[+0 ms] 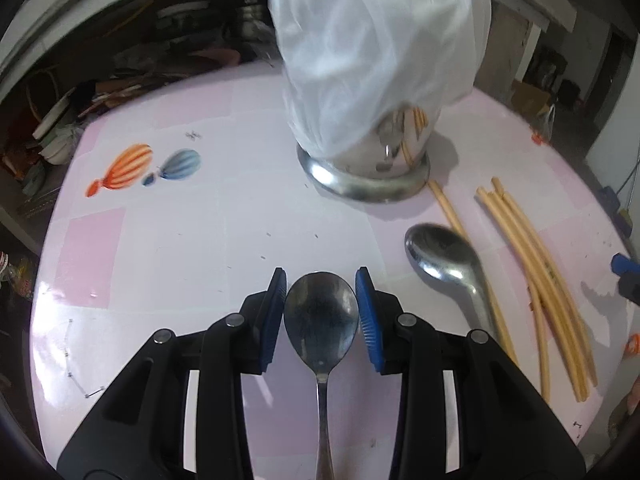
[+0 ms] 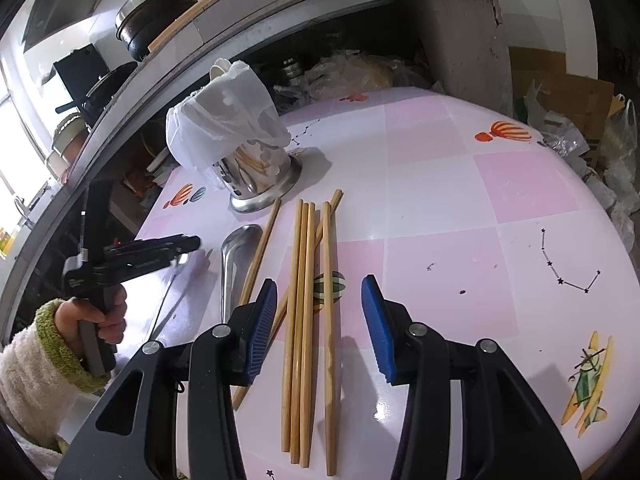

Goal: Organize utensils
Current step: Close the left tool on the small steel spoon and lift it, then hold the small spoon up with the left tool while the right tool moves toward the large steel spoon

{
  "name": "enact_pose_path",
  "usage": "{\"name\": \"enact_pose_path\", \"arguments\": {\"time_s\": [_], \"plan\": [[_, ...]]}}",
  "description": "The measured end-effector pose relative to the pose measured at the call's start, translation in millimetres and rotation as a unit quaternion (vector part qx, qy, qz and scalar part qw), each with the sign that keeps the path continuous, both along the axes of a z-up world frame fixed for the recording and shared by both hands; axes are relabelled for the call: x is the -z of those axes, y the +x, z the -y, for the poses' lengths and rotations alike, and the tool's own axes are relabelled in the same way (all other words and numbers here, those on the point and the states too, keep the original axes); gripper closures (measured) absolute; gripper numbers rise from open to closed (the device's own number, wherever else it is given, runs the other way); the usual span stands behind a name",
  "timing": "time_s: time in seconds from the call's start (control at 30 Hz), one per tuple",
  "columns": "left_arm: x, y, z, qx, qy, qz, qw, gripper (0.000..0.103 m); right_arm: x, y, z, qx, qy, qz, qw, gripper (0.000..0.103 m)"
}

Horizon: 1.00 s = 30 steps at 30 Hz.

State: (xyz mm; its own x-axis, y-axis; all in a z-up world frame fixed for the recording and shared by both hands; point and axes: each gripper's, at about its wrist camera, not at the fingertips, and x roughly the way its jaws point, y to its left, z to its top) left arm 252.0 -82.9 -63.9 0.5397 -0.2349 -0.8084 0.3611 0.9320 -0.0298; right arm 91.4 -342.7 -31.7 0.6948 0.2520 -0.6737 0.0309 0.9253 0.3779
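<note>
my left gripper (image 1: 321,308) pinches the bowl of a steel spoon (image 1: 321,316), its blue pads against both edges. my right gripper (image 2: 319,322) hangs half open and empty over the bamboo chopsticks (image 2: 306,320) on the pink table (image 2: 440,200). beyond, a second spoon (image 1: 444,256) lies beside them, then the steel utensil holder (image 1: 366,168) under a white plastic bag (image 1: 376,48).
</note>
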Motion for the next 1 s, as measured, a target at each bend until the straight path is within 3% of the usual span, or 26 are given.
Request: {"name": "enact_pose_path", "arguments": {"time_s": [0.27, 0.6, 0.77, 0.9, 1.0], "plan": [[-57, -31, -33, -0.036, -0.039, 0.073, 0.9959, 0.069, -6, -2, -2, -0.006, 0.011, 0.001, 1.0, 0.06], [-97, -80, -81, -0.086, -0.086, 0.129, 0.9841, 0.07, -26, 37, -53, -0.098, 0.009, 0.01, 0.995, 0.053], [-103, -91, -98, -0.1, -0.1, 0.145, 0.9794, 0.073, -19, 80, -98, -0.158, -0.033, -0.016, 0.987, 0.053], [-108, -94, -111, -0.109, -0.112, 0.154, 0.9758, 0.082, -9, 110, -122, -0.178, -0.086, -0.037, 0.98, 0.053], [-106, -94, -119, -0.114, -0.121, 0.154, 0.974, 0.082, -4, 127, -132, -0.182, -0.127, -0.048, 0.974, 0.053]]}}
